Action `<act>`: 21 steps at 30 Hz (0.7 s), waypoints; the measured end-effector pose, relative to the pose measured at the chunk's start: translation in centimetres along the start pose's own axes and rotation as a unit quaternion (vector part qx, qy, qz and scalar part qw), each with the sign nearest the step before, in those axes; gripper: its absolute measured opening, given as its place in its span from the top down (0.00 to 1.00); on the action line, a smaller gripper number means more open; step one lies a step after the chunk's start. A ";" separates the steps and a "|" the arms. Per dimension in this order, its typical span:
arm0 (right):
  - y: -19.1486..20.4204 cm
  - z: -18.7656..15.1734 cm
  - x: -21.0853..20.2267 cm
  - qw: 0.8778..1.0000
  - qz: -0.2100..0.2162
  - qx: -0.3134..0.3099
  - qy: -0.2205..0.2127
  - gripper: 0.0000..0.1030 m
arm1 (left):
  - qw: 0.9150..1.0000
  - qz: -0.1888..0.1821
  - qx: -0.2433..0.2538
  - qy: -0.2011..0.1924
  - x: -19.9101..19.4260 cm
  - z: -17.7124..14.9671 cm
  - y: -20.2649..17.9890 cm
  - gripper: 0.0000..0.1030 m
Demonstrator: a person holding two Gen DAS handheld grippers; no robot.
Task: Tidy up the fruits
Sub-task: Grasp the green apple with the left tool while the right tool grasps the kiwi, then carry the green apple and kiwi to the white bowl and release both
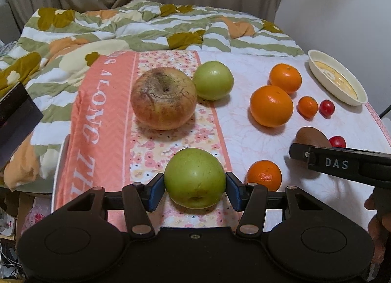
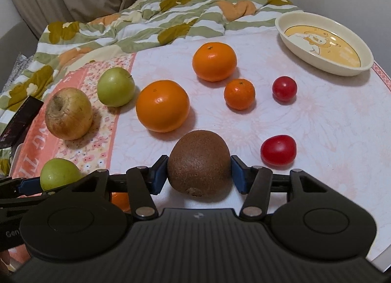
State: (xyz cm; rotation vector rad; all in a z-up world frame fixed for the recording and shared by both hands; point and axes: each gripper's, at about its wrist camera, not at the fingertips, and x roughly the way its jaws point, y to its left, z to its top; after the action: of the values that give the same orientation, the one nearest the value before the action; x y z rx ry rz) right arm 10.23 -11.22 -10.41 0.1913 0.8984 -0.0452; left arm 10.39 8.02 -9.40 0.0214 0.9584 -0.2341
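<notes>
The left gripper (image 1: 195,189) clasped a green apple (image 1: 195,181); the right gripper (image 2: 199,173) clasped a kiwi (image 2: 199,166). Each round fruit, pinched only at its sides, risked slipping and rolling among neighbouring oranges (image 2: 162,109).

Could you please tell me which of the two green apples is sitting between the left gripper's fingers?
It is the nearer green apple, framed by the blue pads of the left gripper. The other green apple lies farther back, beside the big russet apple.
</notes>
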 end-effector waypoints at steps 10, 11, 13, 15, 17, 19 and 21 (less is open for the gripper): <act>-2.7 0.8 -4.8 0.999 0.039 -0.025 -0.024 0.33 | 0.998 0.029 -0.032 -0.047 -4.8 0.3 -3.0 0.45; -3.3 1.0 -5.4 0.998 0.042 -0.029 -0.027 0.33 | 0.997 0.031 -0.036 -0.053 -5.3 0.4 -3.5 0.45; -4.5 1.5 -6.5 0.998 0.047 -0.036 -0.031 0.33 | 0.996 0.037 -0.045 -0.065 -6.4 0.7 -4.7 0.45; -5.9 1.9 -7.4 0.997 0.051 -0.041 -0.036 0.33 | 0.995 0.042 -0.052 -0.075 -7.3 1.0 -6.1 0.45; -7.5 2.4 -8.4 0.997 0.054 -0.046 -0.041 0.33 | 0.994 0.048 -0.057 -0.086 -8.0 1.5 -7.7 0.45; -9.4 2.7 -9.3 0.996 0.056 -0.052 -0.044 0.33 | 0.992 0.052 -0.062 -0.095 -8.6 1.8 -9.3 0.45; -11.2 3.2 -9.9 0.996 0.059 -0.057 -0.047 0.33 | 0.991 0.055 -0.068 -0.102 -8.9 2.2 -10.9 0.45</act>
State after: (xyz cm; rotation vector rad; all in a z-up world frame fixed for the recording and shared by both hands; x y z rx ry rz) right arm 5.20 -23.25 -2.36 0.1349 0.7921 0.1053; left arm 5.00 -1.18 0.05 -0.0728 0.7659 -0.0679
